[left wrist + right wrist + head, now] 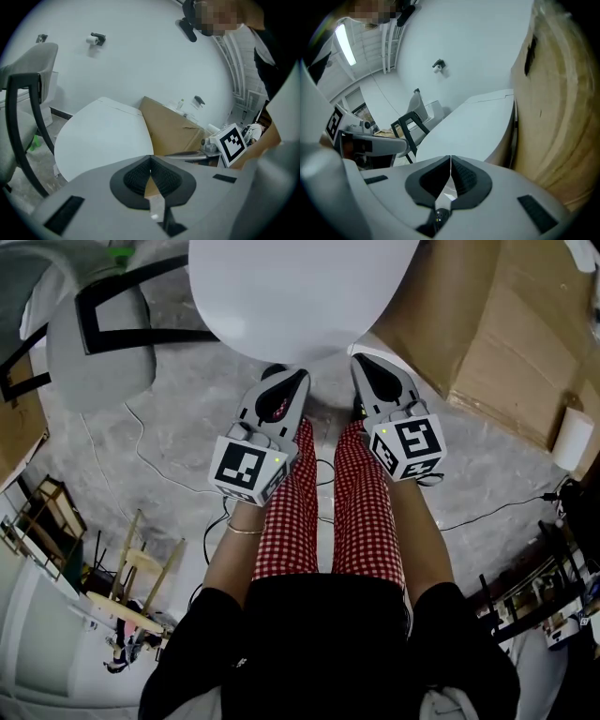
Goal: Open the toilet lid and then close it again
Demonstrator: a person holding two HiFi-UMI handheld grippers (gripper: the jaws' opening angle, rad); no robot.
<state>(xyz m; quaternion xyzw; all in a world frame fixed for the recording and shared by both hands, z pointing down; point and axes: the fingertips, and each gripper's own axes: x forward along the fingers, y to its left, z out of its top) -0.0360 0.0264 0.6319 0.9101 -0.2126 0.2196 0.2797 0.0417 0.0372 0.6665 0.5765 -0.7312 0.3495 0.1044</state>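
White toilet lid (300, 296) just beyond left tool (280, 379) and right tool (367, 364), seemingly apart.

Right claw: your right claw (450, 161) has its jaws pressed together, nothing between them.
Toilet lid: the white toilet lid (473, 126) lies just beyond your jaw tips.
Cardboard: the cardboard (555, 117) stands right of the lid's edge.
Chair: the black-framed chair (408, 125) is left of the lid.
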